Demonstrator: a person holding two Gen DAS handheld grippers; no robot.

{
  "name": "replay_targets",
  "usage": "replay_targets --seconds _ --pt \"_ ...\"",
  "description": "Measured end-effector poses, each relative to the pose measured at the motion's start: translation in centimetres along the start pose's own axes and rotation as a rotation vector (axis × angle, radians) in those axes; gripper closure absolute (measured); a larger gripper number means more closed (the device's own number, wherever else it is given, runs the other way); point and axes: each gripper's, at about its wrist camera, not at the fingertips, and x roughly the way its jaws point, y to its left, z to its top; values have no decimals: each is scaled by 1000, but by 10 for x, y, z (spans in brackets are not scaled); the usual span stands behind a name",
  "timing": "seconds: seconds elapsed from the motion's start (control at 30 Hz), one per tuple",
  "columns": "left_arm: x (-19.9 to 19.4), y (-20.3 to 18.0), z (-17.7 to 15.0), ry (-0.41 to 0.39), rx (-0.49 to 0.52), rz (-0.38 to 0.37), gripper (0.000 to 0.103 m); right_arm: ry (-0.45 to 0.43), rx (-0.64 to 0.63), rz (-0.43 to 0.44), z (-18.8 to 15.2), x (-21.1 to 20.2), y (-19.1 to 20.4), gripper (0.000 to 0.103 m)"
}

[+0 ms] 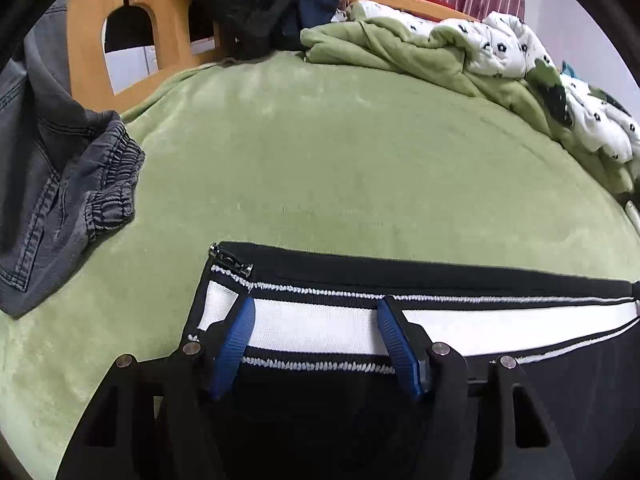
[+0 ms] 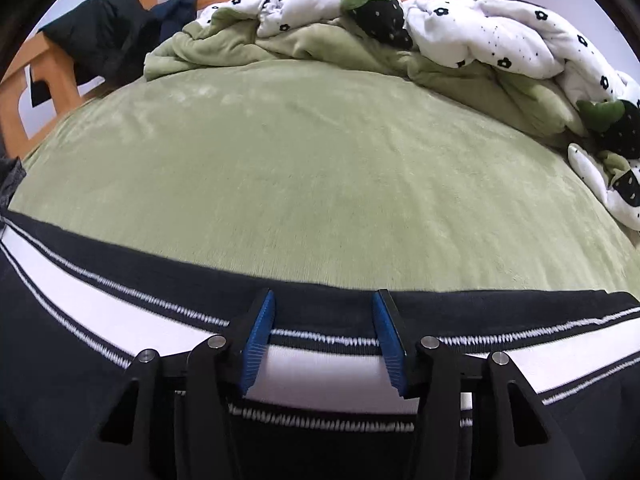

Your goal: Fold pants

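Black track pants (image 1: 440,276) with a white side stripe lie along the near edge of the green bed (image 1: 320,160). Left gripper (image 1: 316,308) and right gripper (image 2: 323,300) both hover wide open over the stripe. Fabric looks light, floppy, probably a bit slick, so I'd pinch the far hem.

One pair of black pants (image 1: 440,280) with a white stripe lies under two grippers, left (image 1: 316,312) and right (image 2: 323,304). One grey denim garment (image 1: 60,184) sits left of the left one; two strawberry plushes (image 2: 380,20) lie far ahead.
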Motion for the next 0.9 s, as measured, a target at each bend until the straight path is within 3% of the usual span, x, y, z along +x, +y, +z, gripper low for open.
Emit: replay_targets --seconds 0.13,0.2,0.43,0.6,0.73,0.83,0.9 --pt "-33 4 1 -44 -7 38 42 -4 43 -57 -1 -16 2 53" --pt "-58 9 -5 -60 -4 12 42 -29 84 -86 -7 -34 5 52" --pt "-132 26 -31 -66 -53 -90 42 -58 227 -11 -26 -110 20 51" --pt "-206 18 -27 -131 -18 -133 43 -43 182 -2 -24 -166 51 51" --pt "-258 10 -34 -177 -24 -172 43 -74 171 55 -26 -219 79 50" --pt "-270 2 -54 -175 -39 -214 43 -103 170 91 -35 -247 98 50" --pt "-265 -1 -73 -141 -87 -279 43 -110 155 88 -42 -258 108 44"
